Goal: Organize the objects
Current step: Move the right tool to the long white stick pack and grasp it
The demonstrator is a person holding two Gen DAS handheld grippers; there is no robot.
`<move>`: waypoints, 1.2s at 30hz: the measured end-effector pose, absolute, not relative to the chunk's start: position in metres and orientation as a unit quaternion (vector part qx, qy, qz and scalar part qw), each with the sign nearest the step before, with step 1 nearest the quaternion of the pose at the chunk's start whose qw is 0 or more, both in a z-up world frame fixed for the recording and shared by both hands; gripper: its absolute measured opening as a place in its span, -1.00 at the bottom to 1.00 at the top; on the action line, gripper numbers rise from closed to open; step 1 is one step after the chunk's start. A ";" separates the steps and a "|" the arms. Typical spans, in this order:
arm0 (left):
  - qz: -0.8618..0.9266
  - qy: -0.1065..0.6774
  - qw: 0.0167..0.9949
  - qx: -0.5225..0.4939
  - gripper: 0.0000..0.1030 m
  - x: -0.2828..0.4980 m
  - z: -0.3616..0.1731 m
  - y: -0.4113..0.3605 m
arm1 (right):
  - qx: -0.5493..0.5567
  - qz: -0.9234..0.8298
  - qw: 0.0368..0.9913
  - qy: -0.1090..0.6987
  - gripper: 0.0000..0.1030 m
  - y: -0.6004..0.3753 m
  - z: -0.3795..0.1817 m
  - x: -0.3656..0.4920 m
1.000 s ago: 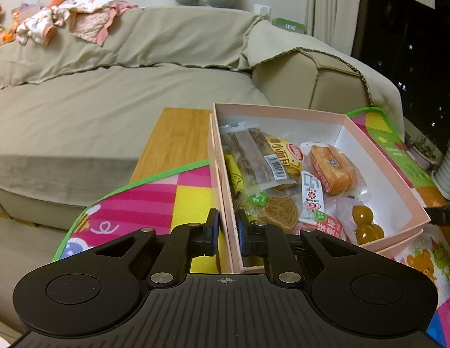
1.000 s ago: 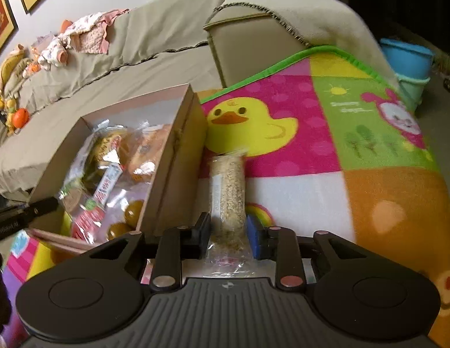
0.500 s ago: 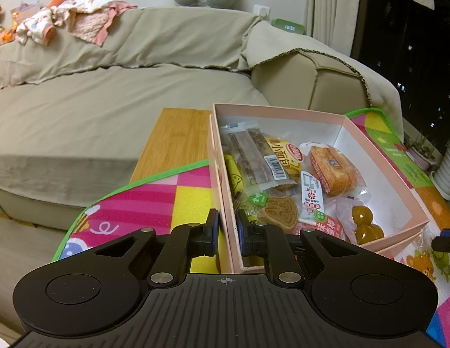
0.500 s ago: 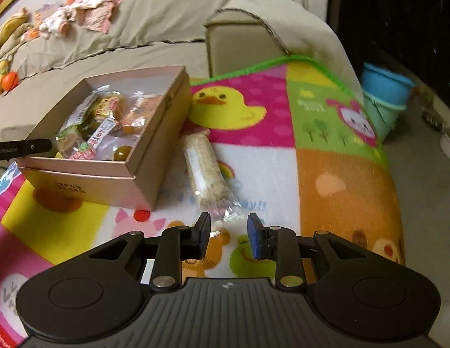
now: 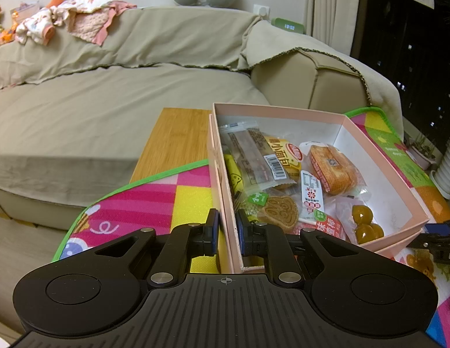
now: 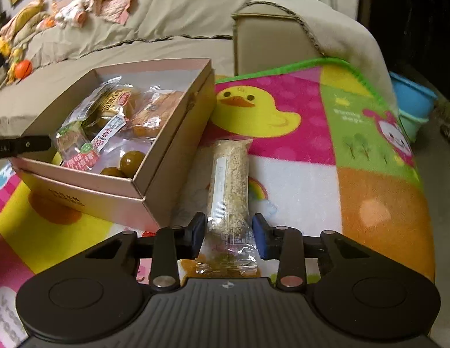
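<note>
1. In the right wrist view, half a second ago the snack bar (image 6: 230,185) lay tilted ahead of the right gripper (image 6: 229,235), clear of its fingers; now the bar runs straight up the middle of the frame with its near end between them.
2. A second ago the same bar sat between narrower jaws, and the box (image 6: 169,156) filled more of the left side.
3. The left wrist view matches both earlier frames: same box, same grip. Only the dark tip of the other tool at the right edge sits a little differently.
4. The right gripper's jaws are opening. The bar's wrapper lies between the blue pads with a gap showing on each side, so they do not press on it.
5. The bar rests on the coloured play mat (image 6: 378,203), just beside the box's right wall, below the yellow duck print.
6. The left gripper (image 5: 227,233) is nearly closed, clamped on the box's near-left wall (image 5: 225,203), one finger outside and one inside.
7. The pink box sits on the mat and holds wrapped snacks: a small bread packet (image 5: 283,156), an orange cake (image 5: 332,168), a brown biscuit (image 5: 280,211) and round yellow-brown sweets (image 5: 364,223).
8. A beige sofa (image 5: 108,110) fills the upper left of the left wrist view.
</note>
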State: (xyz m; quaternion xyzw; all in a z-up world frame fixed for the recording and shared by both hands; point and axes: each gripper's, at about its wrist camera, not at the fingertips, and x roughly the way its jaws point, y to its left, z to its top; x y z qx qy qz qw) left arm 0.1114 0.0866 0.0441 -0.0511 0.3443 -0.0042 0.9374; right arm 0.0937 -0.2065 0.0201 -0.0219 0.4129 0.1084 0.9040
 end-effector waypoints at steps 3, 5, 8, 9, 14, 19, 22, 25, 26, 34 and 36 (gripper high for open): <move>-0.004 0.344 0.937 -0.051 -0.71 0.111 0.044 0.087 | 0.000 0.076 0.902 0.426 -0.32 -0.214 0.023 0.085; -0.004 0.344 0.937 -0.051 -0.71 0.111 0.044 0.087 | 0.008 0.071 0.897 0.436 -0.33 -0.216 0.024 0.075; -0.003 0.344 0.937 -0.051 -0.71 0.111 0.044 0.087 | 0.003 0.083 0.896 0.436 -0.32 -0.211 0.029 0.062; -0.003 0.344 0.937 -0.051 -0.71 0.111 0.044 0.087 | 0.001 0.086 0.896 0.435 -0.32 -0.210 0.030 0.060; -0.002 0.344 0.937 -0.051 -0.71 0.111 0.044 0.087 | -0.013 0.083 0.900 0.427 -0.26 -0.205 0.030 0.064; 0.001 0.343 0.938 -0.049 -0.72 0.110 0.044 0.087 | -0.018 0.074 0.905 0.419 -0.19 -0.204 0.025 0.081; 0.000 0.344 0.938 -0.049 -0.72 0.110 0.044 0.087 | -0.011 0.070 0.905 0.419 -0.19 -0.203 0.020 0.096; -0.001 0.344 0.938 -0.050 -0.72 0.110 0.044 0.087 | -0.026 0.069 0.906 0.417 -0.24 -0.195 0.019 0.103; -0.002 0.343 0.938 -0.051 -0.71 0.109 0.044 0.087 | -0.030 0.072 0.905 0.417 -0.35 -0.193 0.021 0.102; -0.007 0.341 0.938 -0.056 -0.70 0.110 0.043 0.090 | -0.048 0.083 0.903 0.418 -0.65 -0.201 0.049 0.072; -0.006 0.341 0.938 -0.057 -0.70 0.110 0.043 0.089 | -0.051 0.083 0.907 0.409 -0.66 -0.205 0.063 0.061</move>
